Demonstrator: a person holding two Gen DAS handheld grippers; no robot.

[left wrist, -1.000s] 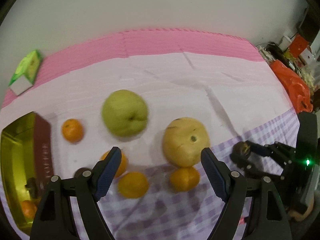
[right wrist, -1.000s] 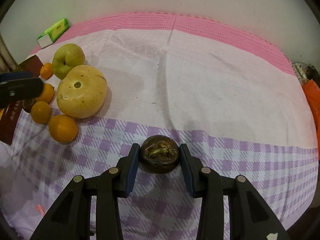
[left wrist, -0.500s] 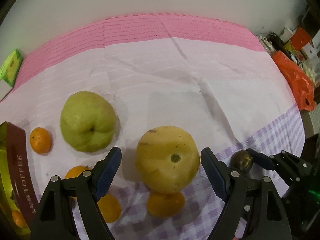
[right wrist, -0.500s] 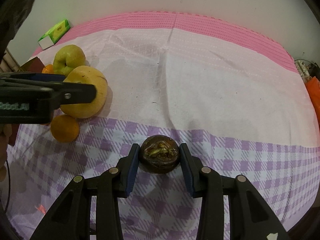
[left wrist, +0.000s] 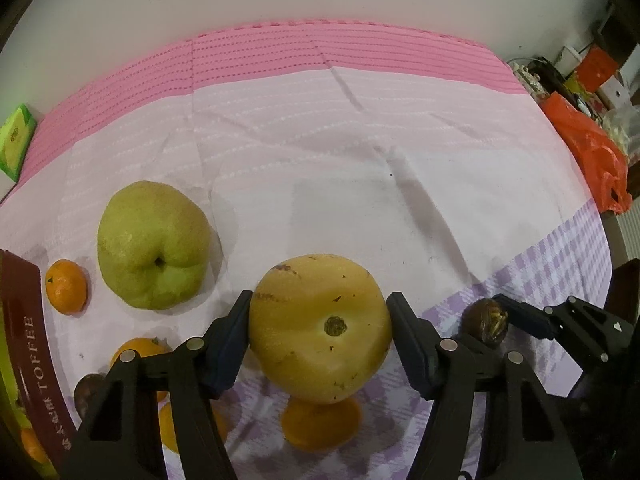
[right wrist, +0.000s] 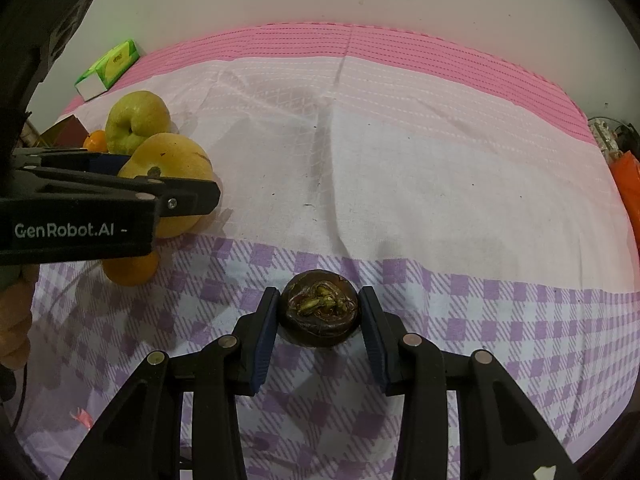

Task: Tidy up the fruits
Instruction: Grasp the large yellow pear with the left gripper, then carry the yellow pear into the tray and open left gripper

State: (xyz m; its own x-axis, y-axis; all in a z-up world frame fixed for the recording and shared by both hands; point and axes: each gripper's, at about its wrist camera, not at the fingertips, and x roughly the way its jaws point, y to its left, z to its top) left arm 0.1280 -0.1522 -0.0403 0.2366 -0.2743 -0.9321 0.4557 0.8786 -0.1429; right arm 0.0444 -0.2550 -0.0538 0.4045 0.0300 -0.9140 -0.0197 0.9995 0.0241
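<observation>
The table cloth [left wrist: 360, 184] takes up most of both views: a pink band at the far edge, a pale middle, purple check nearest me. On it, the biggest fruit is the yellow pear [left wrist: 320, 328], lying stem end up where the pale cloth meets the check; my left gripper [left wrist: 320, 336] has just been closing and its blue pads now press on the pear's two sides, which the right wrist view [right wrist: 168, 160] bears out. Next in size, the green pear [left wrist: 154, 246] lies just beside it on the pale cloth, apart from my fingers. A dark red box [left wrist: 36, 356] lettered TOFFEE stands at the left edge, and a green carton [left wrist: 16, 140] lies well apart near the pink band. Several small oranges sit round the pears: one [left wrist: 66, 286] between the box and the green pear, one [left wrist: 320, 424] under the near side of the yellow pear, others partly hidden by my left gripper's frame. Smallest, the dark mangosteen [right wrist: 318, 308] sits clamped between the pads of my right gripper [right wrist: 318, 320], over the purple check, well apart from the other fruit.
</observation>
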